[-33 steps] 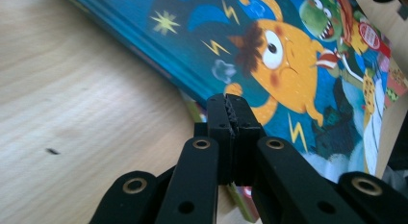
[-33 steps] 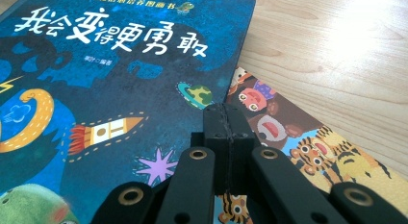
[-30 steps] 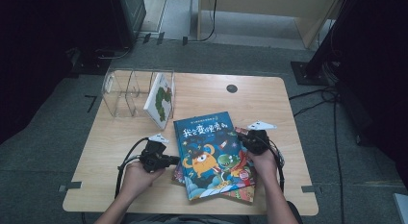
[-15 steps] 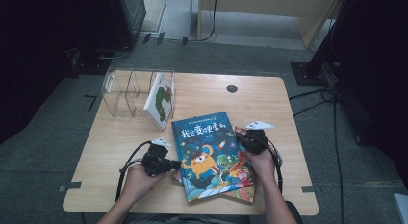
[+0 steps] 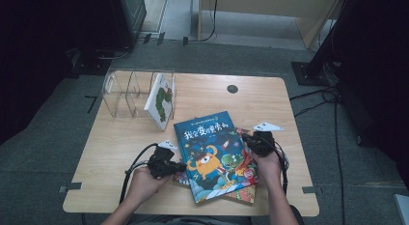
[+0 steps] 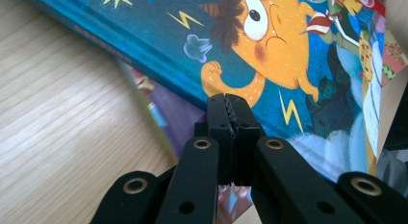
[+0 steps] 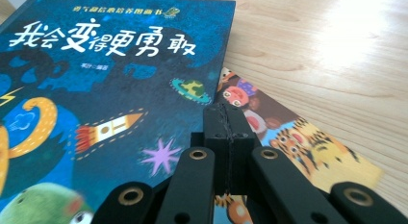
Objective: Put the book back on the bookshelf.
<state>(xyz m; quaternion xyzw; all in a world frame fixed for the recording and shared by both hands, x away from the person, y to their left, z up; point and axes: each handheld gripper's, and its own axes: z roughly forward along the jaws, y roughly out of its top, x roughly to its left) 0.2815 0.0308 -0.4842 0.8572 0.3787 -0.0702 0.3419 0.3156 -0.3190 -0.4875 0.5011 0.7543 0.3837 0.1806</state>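
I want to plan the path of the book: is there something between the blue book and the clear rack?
Nothing visible lies on the bare table between the blue book and the clear rack. One white book already leans at the rack's right end; its other slots look free.

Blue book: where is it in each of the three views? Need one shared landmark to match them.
High view: blue book lies front centre on the table, between the two hands.
Left gripper view: it covers the upper right, above the shut tool.
Right gripper view: it covers the left, white title at top.
Shared landmark: the thinner book sticking out from under it.
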